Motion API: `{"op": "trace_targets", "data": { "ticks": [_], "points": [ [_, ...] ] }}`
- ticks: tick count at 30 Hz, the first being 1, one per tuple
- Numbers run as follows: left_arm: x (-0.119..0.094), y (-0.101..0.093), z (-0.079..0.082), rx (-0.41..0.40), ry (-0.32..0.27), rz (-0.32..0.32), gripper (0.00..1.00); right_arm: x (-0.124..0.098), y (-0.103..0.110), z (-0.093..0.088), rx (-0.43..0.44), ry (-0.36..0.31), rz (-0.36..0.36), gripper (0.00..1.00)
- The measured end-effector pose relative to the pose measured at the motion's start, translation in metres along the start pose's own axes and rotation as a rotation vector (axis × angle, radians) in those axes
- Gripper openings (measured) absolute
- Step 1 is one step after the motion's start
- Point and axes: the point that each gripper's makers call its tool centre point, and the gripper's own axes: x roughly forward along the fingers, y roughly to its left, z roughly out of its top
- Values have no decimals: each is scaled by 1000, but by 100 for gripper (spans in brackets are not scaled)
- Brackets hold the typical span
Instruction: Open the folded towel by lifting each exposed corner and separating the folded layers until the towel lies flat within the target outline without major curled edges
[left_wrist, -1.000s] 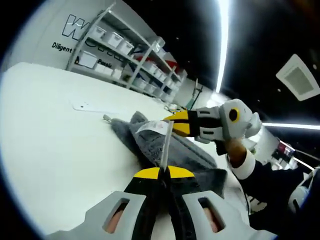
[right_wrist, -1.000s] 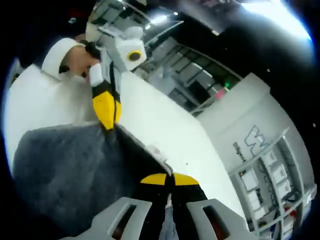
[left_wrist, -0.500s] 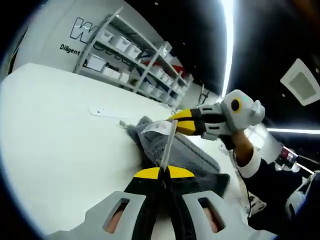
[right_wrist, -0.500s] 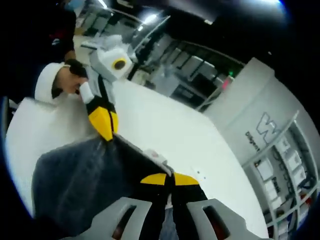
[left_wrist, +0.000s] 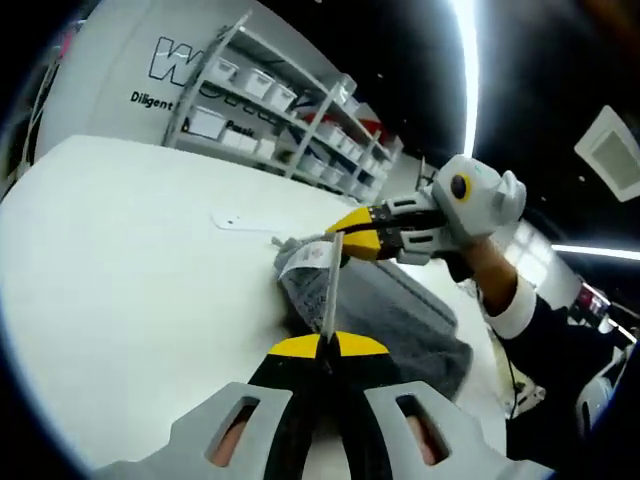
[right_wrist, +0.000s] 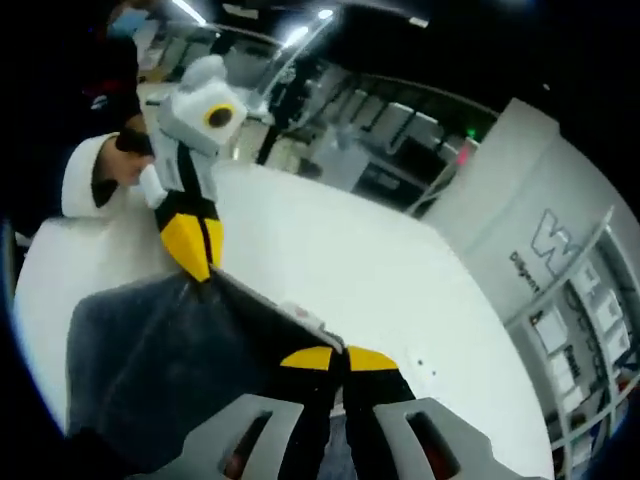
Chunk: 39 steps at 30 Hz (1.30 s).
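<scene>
Large "W" and smaller "Diligent" on the white wall (left_wrist: 110, 90), rest hidden by shelving (left_wrist: 270, 110)

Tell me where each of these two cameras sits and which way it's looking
Left gripper view: rides the left gripper, looking across the white table toward the shelves; a hand holds the right gripper.
Right gripper view: rides the right gripper, looking back at the left gripper.
Shared: the grey towel, pinched by both.

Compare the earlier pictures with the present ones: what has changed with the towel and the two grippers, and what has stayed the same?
The views shift, so the hands have moved, but no grip changed. Left gripper and right gripper both stay shut on the grey towel, its edge still stretched between them above the white table.
</scene>
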Motion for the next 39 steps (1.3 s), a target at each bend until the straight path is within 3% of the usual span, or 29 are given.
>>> {"op": "trace_targets", "data": {
  "ticks": [3,11,16,18,23,29,34,39],
  "points": [
    [-6,11,1,17,22,48,3,10,2,6,-42,14,-3,0],
    [-19,28,-5,-16,52,92,3,34,2,25,-254,66,-43,0],
    [-30,44,1,93,57,210,3,42,5,28,-365,112,-70,0],
    [-35,41,-4,152,79,254,3,46,11,30,-393,116,-73,0],
    [-44,65,1,255,129,352,3,59,18,35,-434,148,-73,0],
    [-53,70,-1,263,142,398,3,73,24,36,-465,194,-36,0],
    [-68,78,0,225,137,427,3,86,28,44,-464,183,-15,0],
    [-76,83,-9,225,179,472,3,100,31,58,-537,174,-36,0]
  ]
}}
